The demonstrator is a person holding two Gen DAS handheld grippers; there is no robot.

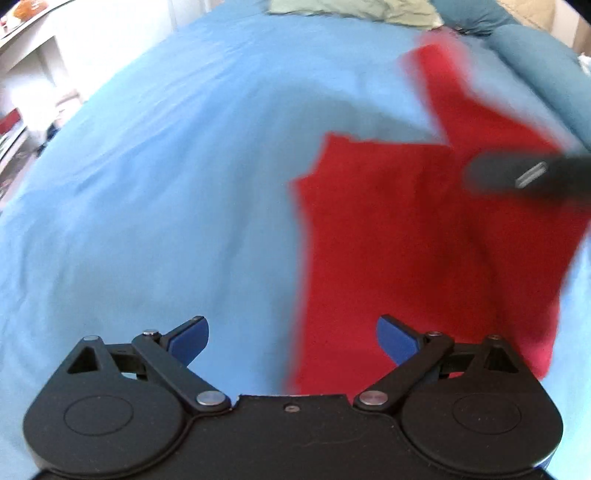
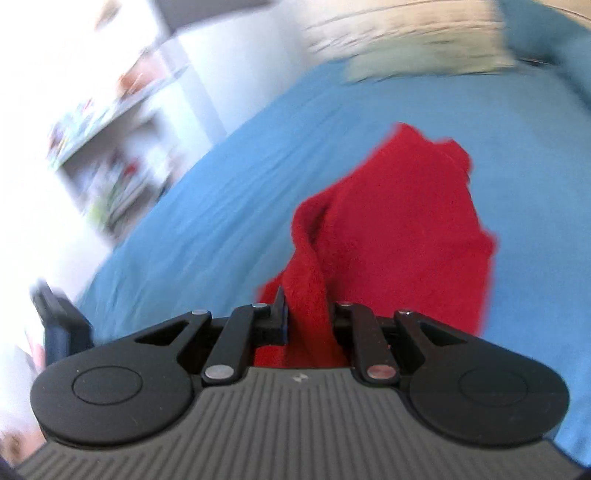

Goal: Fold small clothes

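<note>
Broadly, spread across the whole field: a blue bedsheet (image 1: 184,184), with a pale green cloth (image 1: 354,11) bunched at the far edge and teal pillows (image 1: 535,55) by the far right corner. Lying toward the right side of the bed, partly flat and partly lifted: a red garment (image 1: 424,240). Judged mid-fold, one edge being carried over the rest. Clamped shut on a bunched fold of that fabric: right gripper (image 2: 308,321). Spread wide and empty, hovering just above the near left edge of the garment: left gripper (image 1: 291,336). Probably needed next: laying the raised edge down square and pinning or smoothing with the free jaws.
</note>
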